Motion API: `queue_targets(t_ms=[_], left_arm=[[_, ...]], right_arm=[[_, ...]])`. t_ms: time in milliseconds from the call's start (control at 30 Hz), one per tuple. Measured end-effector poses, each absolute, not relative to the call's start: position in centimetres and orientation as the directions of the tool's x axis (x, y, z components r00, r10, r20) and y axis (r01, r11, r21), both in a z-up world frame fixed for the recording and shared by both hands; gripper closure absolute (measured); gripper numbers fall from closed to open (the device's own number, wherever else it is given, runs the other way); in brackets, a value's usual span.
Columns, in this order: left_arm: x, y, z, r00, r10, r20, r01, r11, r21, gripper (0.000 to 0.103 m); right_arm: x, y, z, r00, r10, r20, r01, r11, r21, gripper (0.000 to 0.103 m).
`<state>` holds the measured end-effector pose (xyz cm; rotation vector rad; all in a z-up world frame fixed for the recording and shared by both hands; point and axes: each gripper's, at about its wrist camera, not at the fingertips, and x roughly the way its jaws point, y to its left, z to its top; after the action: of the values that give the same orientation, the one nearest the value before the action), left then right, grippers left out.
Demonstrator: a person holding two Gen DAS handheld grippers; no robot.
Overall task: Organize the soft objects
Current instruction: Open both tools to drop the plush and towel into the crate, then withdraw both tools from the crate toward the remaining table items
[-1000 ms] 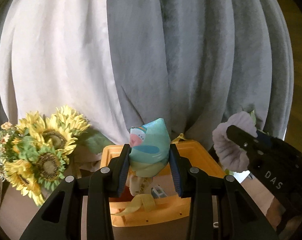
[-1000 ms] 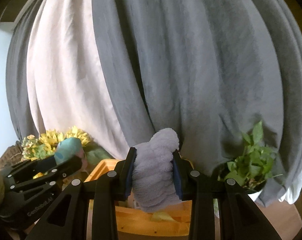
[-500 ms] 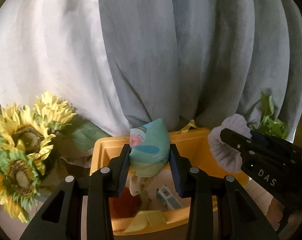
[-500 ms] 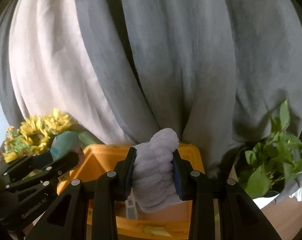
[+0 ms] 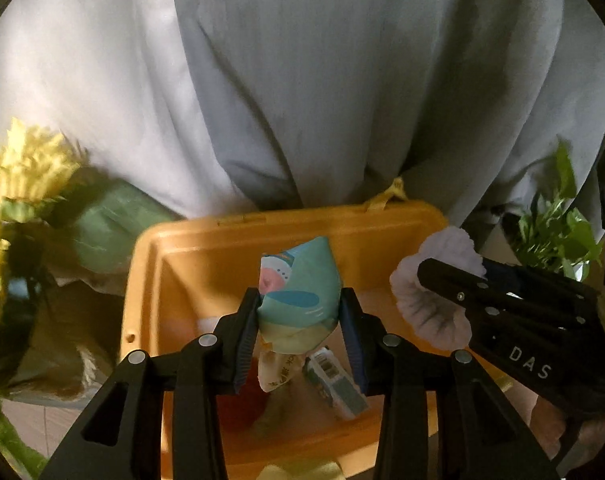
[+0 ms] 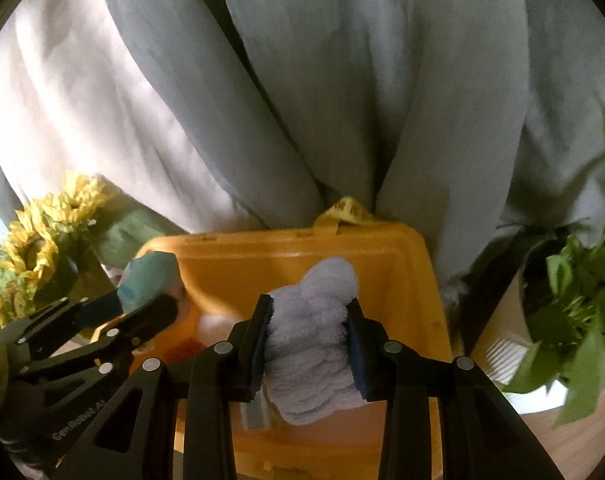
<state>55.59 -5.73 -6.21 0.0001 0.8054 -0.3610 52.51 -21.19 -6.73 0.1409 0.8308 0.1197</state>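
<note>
My left gripper (image 5: 299, 300) is shut on a teal soft packet (image 5: 300, 288) with a pink and white print, held above the open orange bin (image 5: 286, 222). My right gripper (image 6: 310, 312) is shut on a pale lilac fluffy cloth (image 6: 314, 332), held over the same orange bin (image 6: 286, 240). Each gripper shows in the other's view: the right one with the lilac cloth (image 5: 430, 292) at the right, the left one with the teal packet (image 6: 146, 276) at the left. Several small packets (image 5: 330, 376) lie in the bin.
Grey and white curtains (image 5: 302, 80) hang right behind the bin. Yellow sunflowers (image 6: 42, 240) stand at the left of the bin. A green leafy pot plant (image 6: 582, 300) stands at the right. A wooden surface (image 6: 562, 440) shows at the lower right.
Both grippers have moved forward and down with their loads, from in front of the bin to above its opening. The bin's inside now shows.
</note>
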Motion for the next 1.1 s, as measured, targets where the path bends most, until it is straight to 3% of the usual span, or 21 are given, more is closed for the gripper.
queue_targets(t_ms=[167, 300, 433, 667, 767, 1100], left_arm=[[56.5, -5.8, -7.2, 0.617, -0.299, -0.728, 0.305, 0.944, -0.13, 0.058], [56.3, -5.7, -7.2, 0.634, -0.271, -0.724, 0.296, 0.95, -0.097, 0.049], [55.6, -5.5, -6.9, 0.658, -0.231, -0.716, 0.278, 0.959, -0.053, 0.038], [53.4, -4.5, -5.3, 0.703, -0.186, -0.686, 0.235, 0.972, -0.023, 0.034], [52.1, -4.0, -4.5, 0.724, -0.176, -0.666, 0.224, 0.975, -0.015, 0.034], [46.2, -2.4, -0.8, 0.82, -0.127, -0.558, 0.175, 0.984, 0.033, 0.034]], right_arm=[[53.5, -21.1, -7.8, 0.636, 0.172, -0.752, -0.058, 0.983, 0.175, 0.064], [53.7, -21.2, -8.1, 0.63, 0.176, -0.757, -0.058, 0.982, 0.18, 0.043], [53.5, -21.4, -8.0, 0.637, 0.158, -0.755, -0.041, 0.984, 0.171, 0.04], [51.5, -21.9, -6.2, 0.681, 0.106, -0.725, -0.002, 0.99, 0.143, 0.039], [50.2, -21.9, -5.1, 0.709, 0.067, -0.702, 0.024, 0.993, 0.119, 0.034], [44.9, -21.7, -1.3, 0.77, 0.016, -0.637, 0.076, 0.99, 0.117, 0.03]])
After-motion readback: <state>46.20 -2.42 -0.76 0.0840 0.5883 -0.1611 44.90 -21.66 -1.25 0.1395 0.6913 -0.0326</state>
